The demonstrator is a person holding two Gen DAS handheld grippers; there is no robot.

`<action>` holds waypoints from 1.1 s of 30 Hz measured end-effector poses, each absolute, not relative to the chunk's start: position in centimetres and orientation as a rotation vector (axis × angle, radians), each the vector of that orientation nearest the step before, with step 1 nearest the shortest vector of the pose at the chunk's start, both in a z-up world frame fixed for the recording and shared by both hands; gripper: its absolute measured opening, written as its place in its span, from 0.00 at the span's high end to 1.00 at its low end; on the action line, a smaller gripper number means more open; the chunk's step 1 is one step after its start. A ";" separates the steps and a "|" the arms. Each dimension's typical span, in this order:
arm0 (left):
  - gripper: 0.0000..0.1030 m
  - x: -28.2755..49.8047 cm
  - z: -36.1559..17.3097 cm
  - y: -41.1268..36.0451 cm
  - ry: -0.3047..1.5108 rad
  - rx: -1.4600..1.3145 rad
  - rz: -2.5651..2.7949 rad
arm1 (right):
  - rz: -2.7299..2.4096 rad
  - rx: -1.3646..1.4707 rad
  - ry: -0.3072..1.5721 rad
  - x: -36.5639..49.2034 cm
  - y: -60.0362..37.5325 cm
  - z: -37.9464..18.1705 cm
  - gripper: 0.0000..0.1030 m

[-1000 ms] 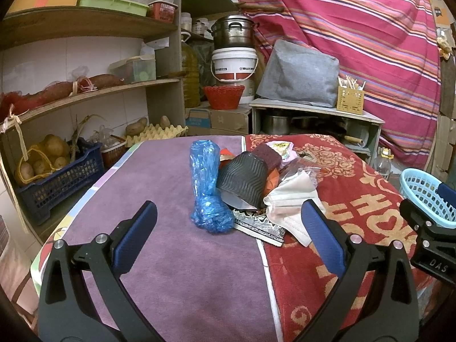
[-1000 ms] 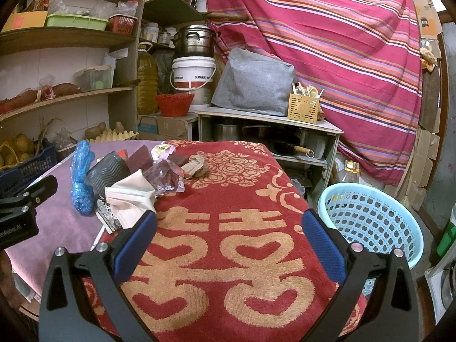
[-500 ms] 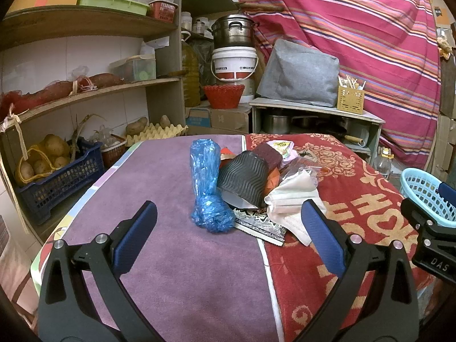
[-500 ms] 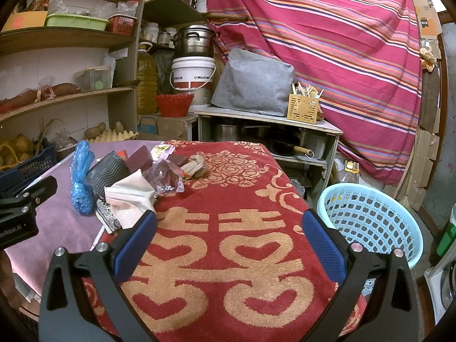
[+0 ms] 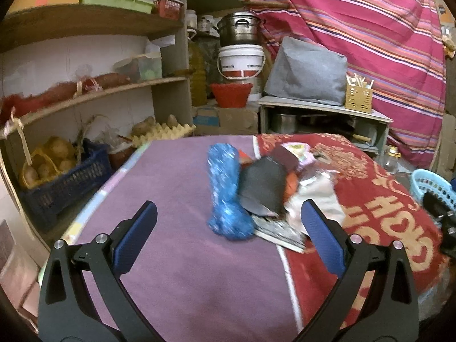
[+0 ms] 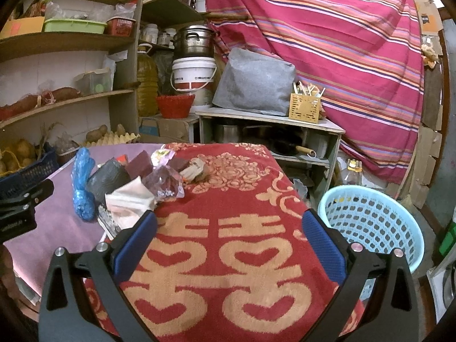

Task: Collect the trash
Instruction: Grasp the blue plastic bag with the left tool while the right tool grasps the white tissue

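Note:
A heap of trash lies mid-table: a crumpled blue plastic bag [image 5: 226, 191], a dark ribbed cup [image 5: 263, 183], a pale cloth-like wrapper [image 5: 319, 199] and a flat printed packet [image 5: 280, 232]. My left gripper [image 5: 228, 236] hovers open just short of the blue bag, nothing between its fingers. In the right wrist view the same heap shows at left: blue bag [image 6: 82, 188], dark cup [image 6: 107, 179], pale wrapper [image 6: 129, 203], clear plastic bag [image 6: 165, 182]. My right gripper [image 6: 228, 242] is open over the red towel, right of the heap. A light blue basket [image 6: 370, 222] stands beside the table at right.
The table carries a purple cloth [image 5: 159, 199] on the left and a red patterned towel [image 6: 228, 256] on the right. Shelves with potatoes and a dark crate [image 5: 57, 182] run along the left. A low cabinet [image 6: 268, 131] and striped curtain stand behind.
The left gripper has moved forward toward the trash heap, with motion blur in its view. The right gripper has shifted slightly forward. Both stay open.

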State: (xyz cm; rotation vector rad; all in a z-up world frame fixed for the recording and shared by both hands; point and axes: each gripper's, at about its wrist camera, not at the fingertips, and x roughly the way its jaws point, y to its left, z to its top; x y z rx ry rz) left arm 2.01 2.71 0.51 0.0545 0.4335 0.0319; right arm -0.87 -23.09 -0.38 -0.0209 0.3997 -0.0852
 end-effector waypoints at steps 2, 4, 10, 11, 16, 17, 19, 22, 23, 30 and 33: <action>0.05 2.9 1.1 3.1 0.440 0.072 0.044 | -0.098 -0.057 0.412 -0.2 -22.6 0.1 0.04; 0.05 3.9 1.5 3.7 0.448 0.070 0.052 | -0.101 -0.078 0.421 0.7 -22.4 0.4 0.04; 0.05 7.2 1.5 4.1 0.485 0.105 0.047 | -0.081 -0.076 0.455 3.9 -22.3 1.2 0.04; 0.05 7.5 1.4 4.2 0.488 0.100 0.049 | -0.078 -0.083 0.457 4.3 -22.1 1.2 0.04; 0.05 9.0 0.2 5.1 0.517 0.074 0.064 | -0.040 -0.069 0.465 5.8 -21.4 0.7 0.04; 0.05 9.2 0.0 5.2 0.521 0.075 0.063 | -0.031 -0.066 0.459 5.9 -21.1 0.5 0.04; 0.05 9.6 -0.5 5.4 0.531 0.071 0.054 | -0.027 -0.067 0.454 6.1 -21.0 -0.1 0.04; 0.05 10.3 -1.8 5.9 0.571 0.061 0.045 | -0.032 -0.085 0.474 6.7 -20.6 -1.4 0.04; 0.05 10.6 -2.3 6.0 0.591 0.059 0.035 | -0.032 -0.088 0.487 6.9 -20.5 -1.7 0.04; 0.32 13.1 -4.7 5.5 0.682 0.053 -0.075 | -0.034 -0.066 0.541 8.2 -20.7 -3.1 0.04; 0.56 13.4 -5.1 5.3 0.710 0.037 -0.135 | -0.024 -0.054 0.557 8.4 -20.5 -3.4 0.04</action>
